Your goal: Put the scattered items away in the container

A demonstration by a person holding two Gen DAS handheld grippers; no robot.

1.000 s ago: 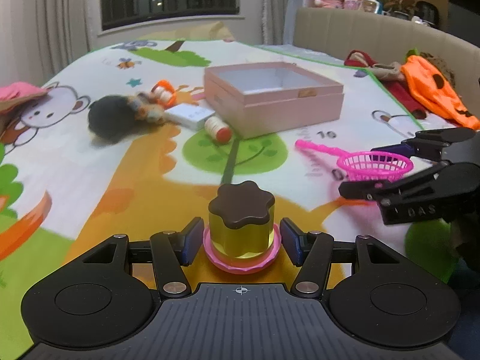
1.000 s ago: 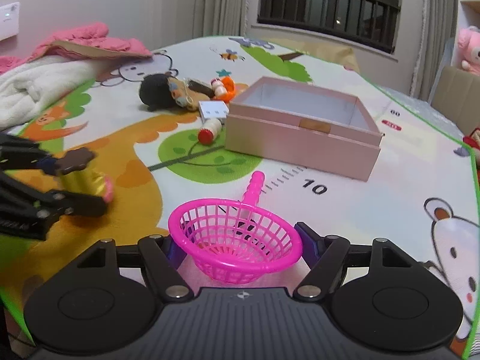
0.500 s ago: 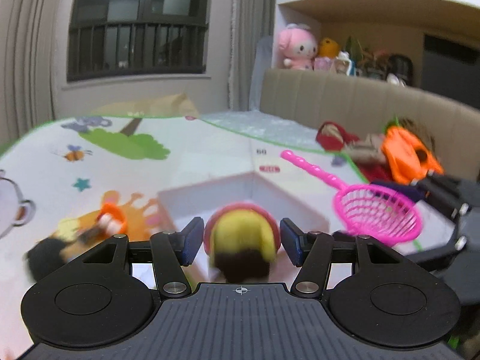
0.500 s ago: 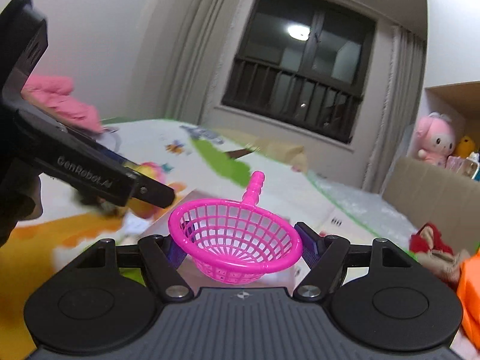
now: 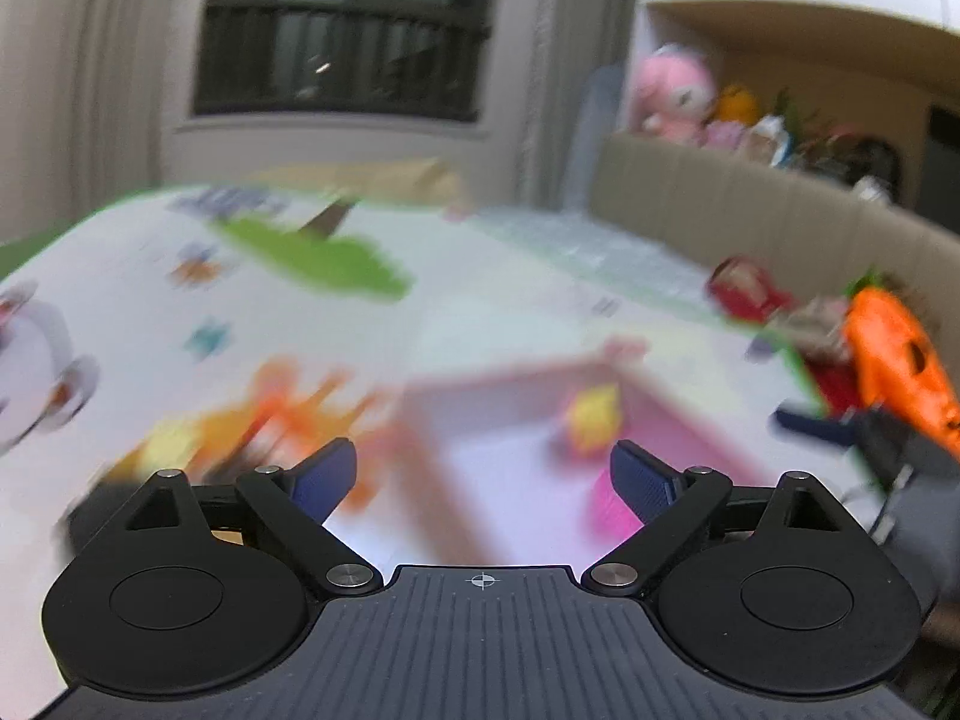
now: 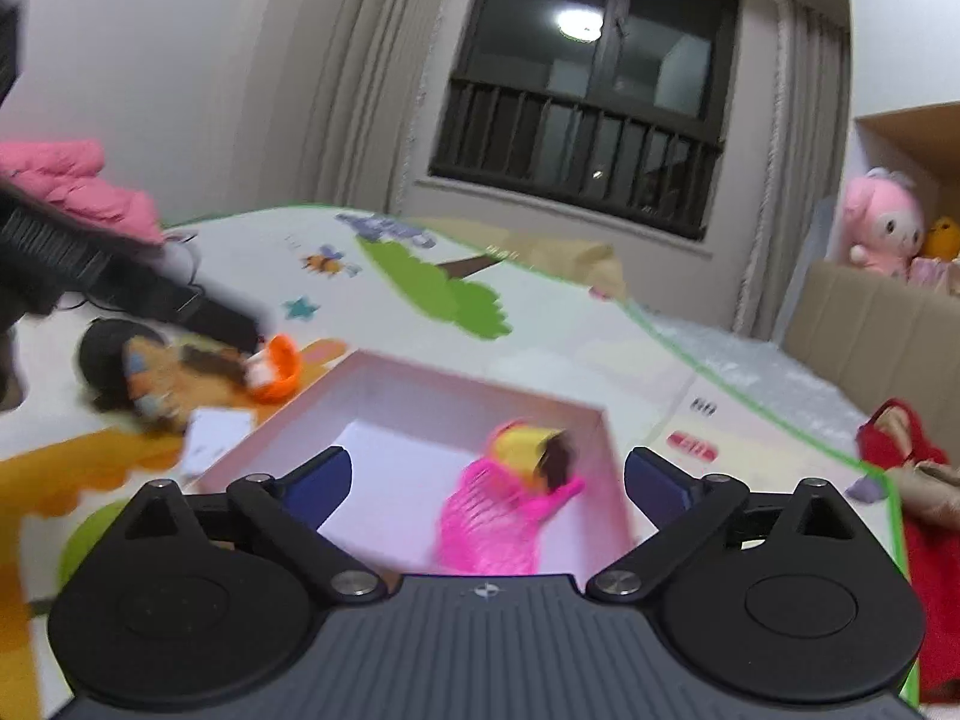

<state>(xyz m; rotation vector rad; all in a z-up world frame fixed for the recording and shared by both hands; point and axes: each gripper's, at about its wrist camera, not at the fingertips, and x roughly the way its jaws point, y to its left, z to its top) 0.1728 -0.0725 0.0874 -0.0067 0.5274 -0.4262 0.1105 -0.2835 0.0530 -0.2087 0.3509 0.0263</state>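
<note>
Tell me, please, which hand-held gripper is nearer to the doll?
Left. The left hand-held gripper reaches just over the doll; the right hand-held gripper hovers above the box beside it. Both are opening, empty.

A cartoon-printed play mat (image 6: 420,300) is carrying an open pink box (image 6: 420,384). Lying directly on the mat beside the box's left side are a white card (image 6: 213,429), an orange toy (image 6: 276,369) and a dark-haired doll (image 6: 129,366).

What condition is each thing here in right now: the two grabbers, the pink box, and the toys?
left gripper: jaws opening, nothing between them
right gripper: jaws opening, nothing between them
pink box: open, no lid on
pink net scoop: inside box
yellow cup toy: inside box, tipped over
doll: lying outside box
</note>
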